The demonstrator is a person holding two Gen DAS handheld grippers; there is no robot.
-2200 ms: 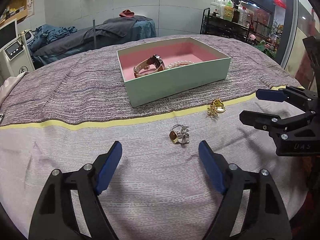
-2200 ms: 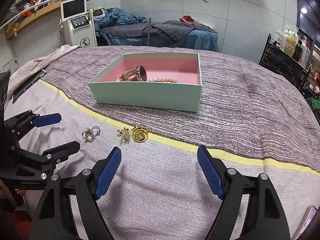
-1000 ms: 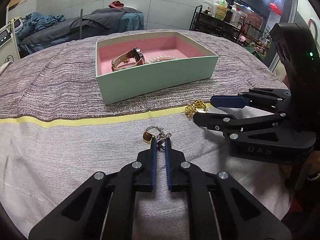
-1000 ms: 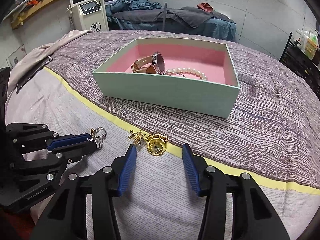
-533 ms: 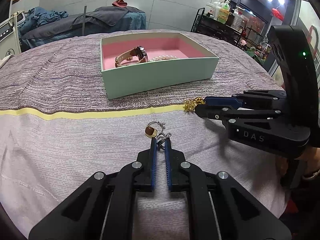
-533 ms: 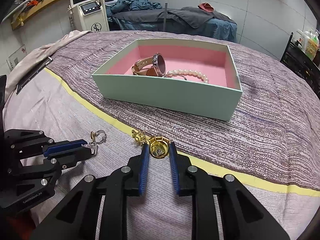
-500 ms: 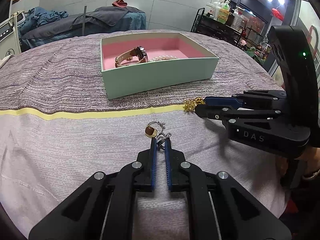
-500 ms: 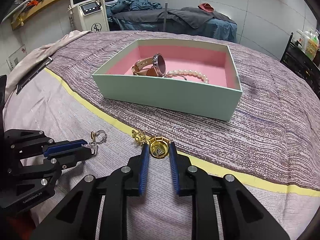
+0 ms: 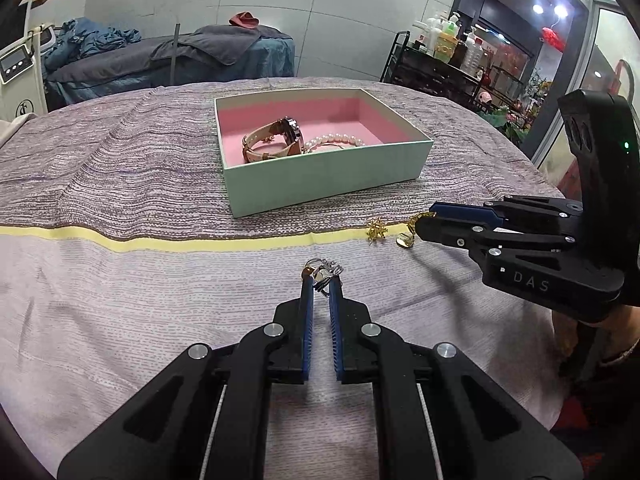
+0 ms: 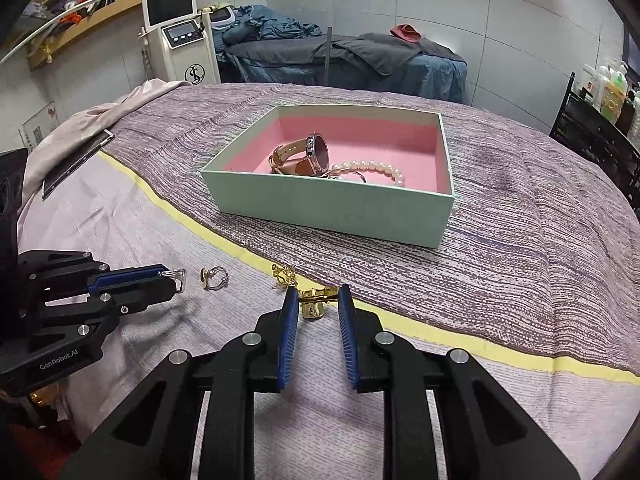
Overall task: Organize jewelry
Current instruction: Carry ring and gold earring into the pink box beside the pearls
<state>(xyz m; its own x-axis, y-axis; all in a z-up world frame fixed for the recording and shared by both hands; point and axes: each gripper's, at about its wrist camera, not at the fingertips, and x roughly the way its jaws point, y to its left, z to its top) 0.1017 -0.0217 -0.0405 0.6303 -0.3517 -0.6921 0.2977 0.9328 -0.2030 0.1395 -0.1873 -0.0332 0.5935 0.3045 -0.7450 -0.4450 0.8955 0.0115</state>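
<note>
A mint box (image 9: 328, 178) (image 10: 320, 204) with pink lining holds a tan-strap watch (image 9: 280, 140) (image 10: 308, 156) and a pearl bracelet (image 9: 336, 140) (image 10: 372, 168). My left gripper (image 9: 322, 280) (image 10: 174, 276) is shut on a small silver jewelry piece (image 9: 328, 272) just off the cloth. A ring with a gold stone (image 10: 214, 276) lies beside its tips. My right gripper (image 10: 316, 300) (image 9: 426, 220) is shut on a gold ring (image 10: 316, 300) (image 9: 404, 240) at the yellow stripe. A small gold star-shaped piece (image 9: 376, 232) (image 10: 284, 274) lies loose just left of it.
A striped purple and lilac cloth with a yellow stripe (image 9: 160, 244) covers the round table. A dark tablet (image 10: 76, 164) lies at the far left edge. A person's hand (image 9: 592, 332) holds the right gripper. A massage bed, a machine and a shelf cart stand beyond the table.
The right gripper's jaws have closed from wide apart onto the gold ring. The left gripper has stayed shut at the silver piece, hardly moving.
</note>
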